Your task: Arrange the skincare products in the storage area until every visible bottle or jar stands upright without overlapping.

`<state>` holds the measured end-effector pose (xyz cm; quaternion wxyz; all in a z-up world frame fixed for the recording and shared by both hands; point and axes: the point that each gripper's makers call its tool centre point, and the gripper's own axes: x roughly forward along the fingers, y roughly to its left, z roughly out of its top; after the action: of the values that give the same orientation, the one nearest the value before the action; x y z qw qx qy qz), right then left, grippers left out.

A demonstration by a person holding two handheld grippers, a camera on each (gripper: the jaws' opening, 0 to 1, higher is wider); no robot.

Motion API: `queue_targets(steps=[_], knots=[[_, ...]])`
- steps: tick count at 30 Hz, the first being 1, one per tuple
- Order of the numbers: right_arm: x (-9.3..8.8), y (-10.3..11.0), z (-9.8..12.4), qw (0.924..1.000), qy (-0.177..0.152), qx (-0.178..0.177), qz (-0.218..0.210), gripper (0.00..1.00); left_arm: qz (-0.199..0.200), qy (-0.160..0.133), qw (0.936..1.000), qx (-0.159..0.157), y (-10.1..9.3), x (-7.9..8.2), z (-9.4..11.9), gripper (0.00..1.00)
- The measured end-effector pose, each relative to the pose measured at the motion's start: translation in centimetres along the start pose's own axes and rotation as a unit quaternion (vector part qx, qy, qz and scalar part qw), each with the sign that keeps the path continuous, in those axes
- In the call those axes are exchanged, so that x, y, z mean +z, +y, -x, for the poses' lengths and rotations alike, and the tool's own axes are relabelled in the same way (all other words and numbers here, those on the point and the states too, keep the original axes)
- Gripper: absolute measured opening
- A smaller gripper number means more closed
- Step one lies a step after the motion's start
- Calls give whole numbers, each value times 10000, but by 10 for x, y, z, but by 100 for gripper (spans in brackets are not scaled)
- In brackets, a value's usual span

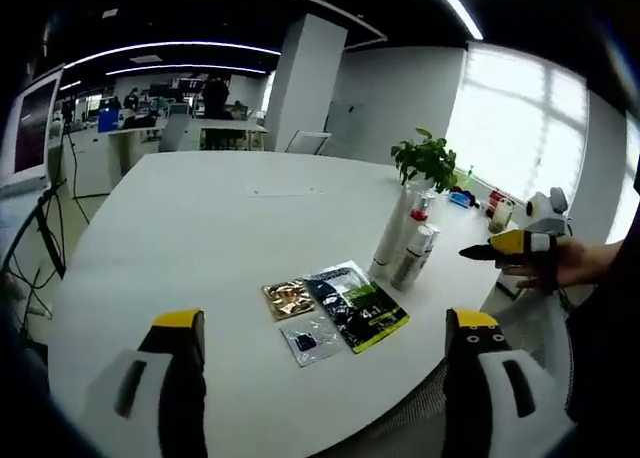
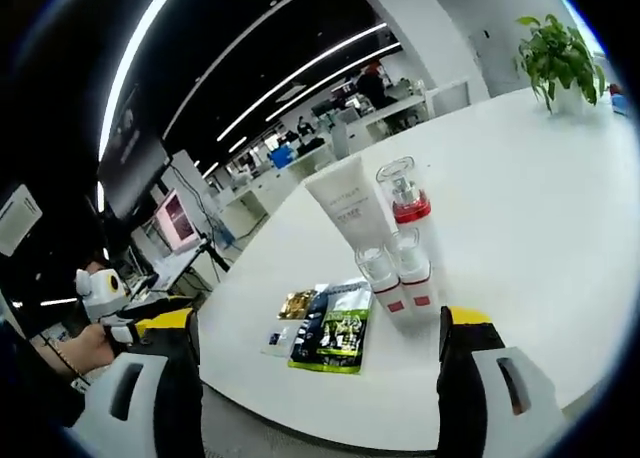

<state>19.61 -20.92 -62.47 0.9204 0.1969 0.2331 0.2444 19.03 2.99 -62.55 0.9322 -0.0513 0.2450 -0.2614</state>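
Note:
On the white table (image 1: 200, 238) a white tube (image 1: 392, 228) and bottles with red bands (image 1: 415, 253) stand close together in a cluster. In the right gripper view they are the white tube (image 2: 345, 203), a tall clear-capped bottle (image 2: 405, 200) and two small bottles (image 2: 380, 278) in front of it. Flat beside them lie a dark green packet (image 1: 355, 305), a gold sachet (image 1: 289, 298) and a small clear sachet (image 1: 312, 340). My left gripper (image 1: 325, 320) is open, short of the sachets. My right gripper (image 2: 318, 323) is open, holding nothing, near the table's edge.
A potted plant (image 1: 428, 160) stands behind the bottles, with small items (image 1: 495, 210) further along the edge. A hand (image 1: 562, 263) holds the right gripper (image 1: 515, 245) off the table's right side. A monitor (image 1: 30, 128) and cables are at the left. Office desks lie beyond.

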Motion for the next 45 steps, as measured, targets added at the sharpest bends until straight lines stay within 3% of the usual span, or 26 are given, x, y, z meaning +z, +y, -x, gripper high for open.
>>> queue_targets(steps=[12,22,29,34,45], knots=[[4,2,5,9998,-80,65,181,100,43,-20,10000,39,-5,-3,4,99],[1,3,7,9998,-61,83,166,100,41,-37,9997,224,11,-5,8,97],[-2,2,6,9998,-5,62,191,100,-130,-66,9996,239,11,-6,8,98],[-1,-1,7,9999,-48,33,120,100,2,-70,9996,264,19,-7,10,97],[-2,-3,7,10000,-38,20,81,100,-18,-3,9997,236,18,-11,8,96]])
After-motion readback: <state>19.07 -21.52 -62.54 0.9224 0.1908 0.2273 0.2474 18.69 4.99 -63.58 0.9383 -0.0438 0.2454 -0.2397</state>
